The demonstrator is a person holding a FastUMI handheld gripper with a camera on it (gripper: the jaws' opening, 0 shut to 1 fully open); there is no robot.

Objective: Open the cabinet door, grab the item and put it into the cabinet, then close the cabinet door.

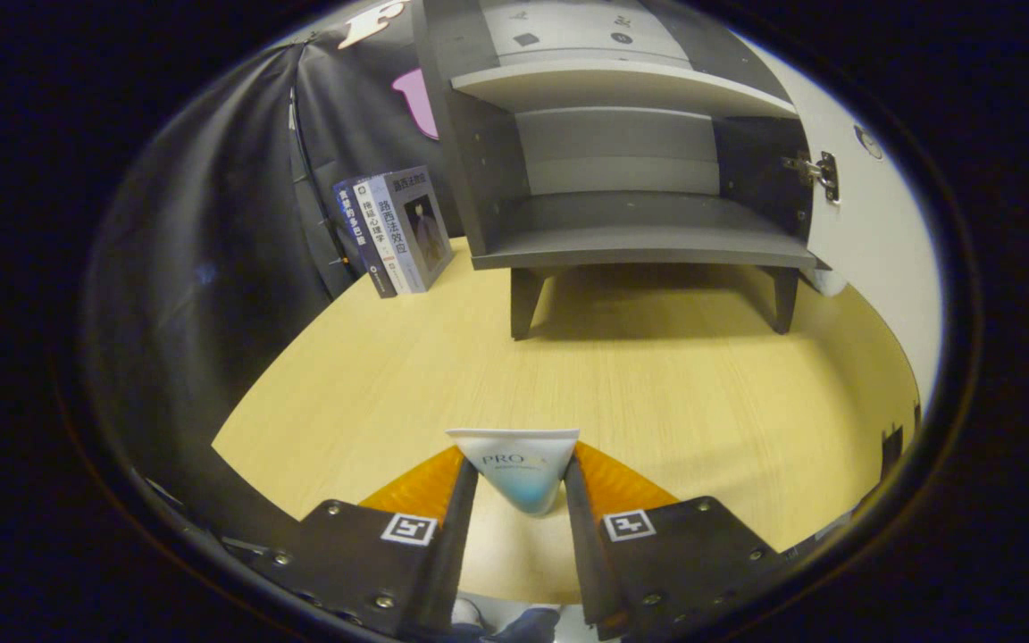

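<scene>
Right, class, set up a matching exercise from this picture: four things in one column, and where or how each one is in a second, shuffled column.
Things:
1. tube
2. books
3. cabinet door
4. cabinet

States:
A. swung open
B. standing on the wooden table, shelves bare
C. held between the fingers of the gripper
D. upright beside the cabinet, against the black cloth

Pairs: 1-C, 2-D, 3-A, 4-B
</scene>
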